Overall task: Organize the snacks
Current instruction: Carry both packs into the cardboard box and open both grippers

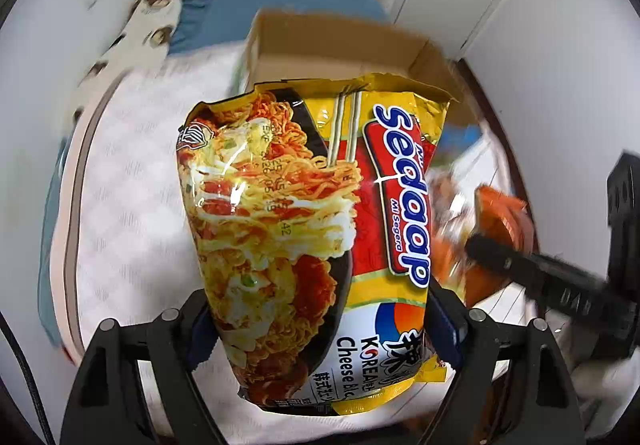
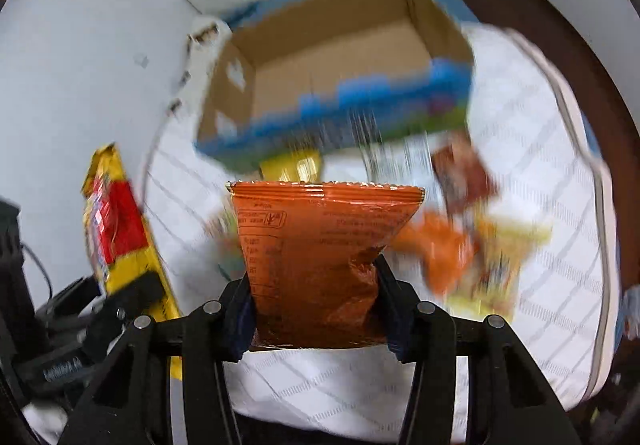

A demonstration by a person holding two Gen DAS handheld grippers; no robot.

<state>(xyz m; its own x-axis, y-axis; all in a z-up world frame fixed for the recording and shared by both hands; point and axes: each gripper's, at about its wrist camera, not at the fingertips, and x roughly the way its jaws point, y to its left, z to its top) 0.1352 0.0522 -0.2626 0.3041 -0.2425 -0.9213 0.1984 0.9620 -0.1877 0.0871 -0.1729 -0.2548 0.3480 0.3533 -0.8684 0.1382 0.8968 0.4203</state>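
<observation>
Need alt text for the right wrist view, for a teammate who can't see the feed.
The right gripper is shut on an orange snack bag above a white quilted mattress. Ahead sits an open cardboard box, inside looks empty, with blurred snack packets to the right.

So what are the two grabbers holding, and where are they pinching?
The left gripper pinches the yellow noodle packet across its lower end. The right gripper pinches the orange snack bag by its lower sides, crumpling it.
</observation>
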